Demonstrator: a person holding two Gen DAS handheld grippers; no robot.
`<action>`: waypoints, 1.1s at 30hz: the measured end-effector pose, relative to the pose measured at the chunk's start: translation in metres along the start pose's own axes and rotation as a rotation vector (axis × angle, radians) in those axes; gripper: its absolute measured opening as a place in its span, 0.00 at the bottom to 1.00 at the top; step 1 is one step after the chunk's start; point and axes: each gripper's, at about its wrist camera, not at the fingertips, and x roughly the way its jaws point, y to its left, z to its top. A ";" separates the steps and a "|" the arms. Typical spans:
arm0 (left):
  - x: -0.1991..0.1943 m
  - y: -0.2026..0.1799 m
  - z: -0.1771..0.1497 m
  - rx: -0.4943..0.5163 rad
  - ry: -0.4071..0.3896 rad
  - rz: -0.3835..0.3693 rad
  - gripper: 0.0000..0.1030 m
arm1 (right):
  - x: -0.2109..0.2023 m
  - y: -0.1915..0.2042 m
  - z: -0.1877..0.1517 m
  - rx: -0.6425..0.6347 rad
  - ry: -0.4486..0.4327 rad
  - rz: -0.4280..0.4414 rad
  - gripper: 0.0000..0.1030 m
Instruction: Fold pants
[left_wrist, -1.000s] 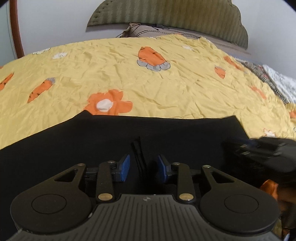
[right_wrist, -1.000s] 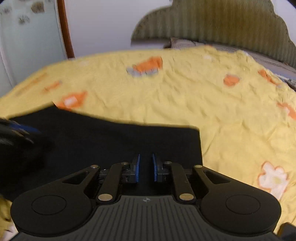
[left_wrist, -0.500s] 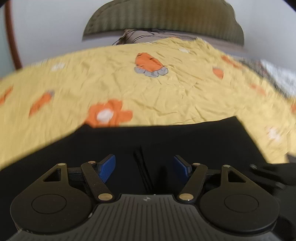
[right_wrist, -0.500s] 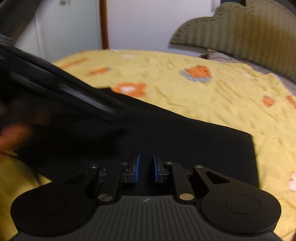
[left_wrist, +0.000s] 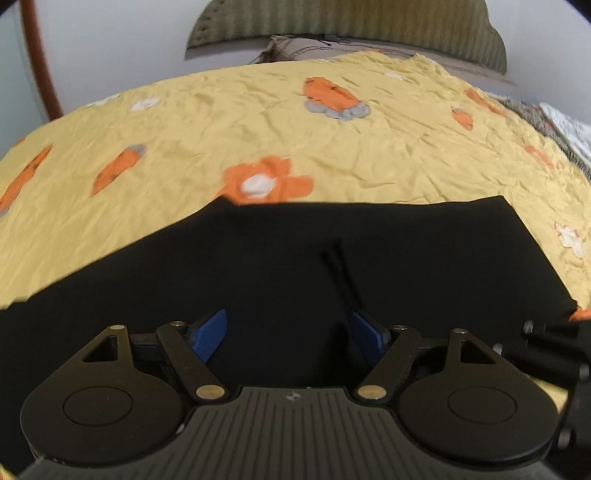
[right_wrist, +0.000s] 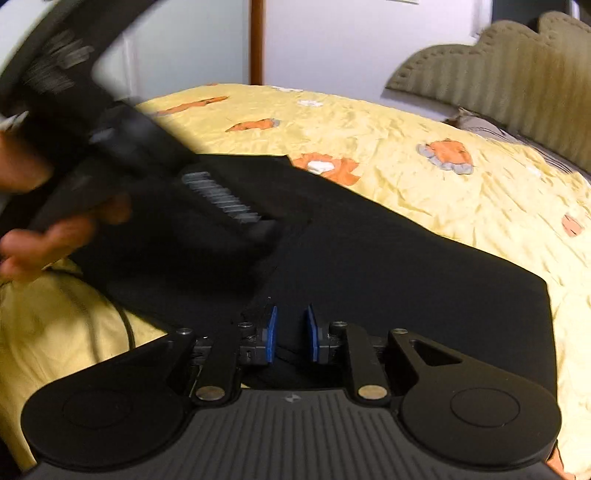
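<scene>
I'm holding the left tongs (left_wrist: 288, 338) spread wide, gripping nothing, hovering over the black pants (left_wrist: 258, 266). Pants are lying flat on the yellow bed (left_wrist: 207, 122), drawstring (left_wrist: 341, 275) just ahead. Right tongs (right_wrist: 290, 334) are sitting narrow over the pants' (right_wrist: 388, 266) near edge; whether they're pinching cloth, can't tell.

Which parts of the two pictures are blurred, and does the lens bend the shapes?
Left wrist view: mostly sharp, slight smear along the far edge of the black pants; the yellow bedspread bulges like a dome from the fisheye lens. Right wrist view: the other gripper and the hand holding it are heavily motion-blurred; the pants look flat black, detail lost.
</scene>
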 end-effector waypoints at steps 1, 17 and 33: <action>-0.007 0.007 -0.004 -0.021 -0.006 -0.002 0.75 | -0.002 0.000 0.002 0.015 -0.010 -0.003 0.17; -0.201 0.165 -0.113 -0.106 -0.097 0.837 0.76 | -0.018 0.089 0.029 -0.246 -0.169 0.110 0.22; -0.170 0.177 -0.092 -0.187 -0.123 0.490 1.00 | 0.036 0.249 0.019 -0.836 -0.230 0.138 0.27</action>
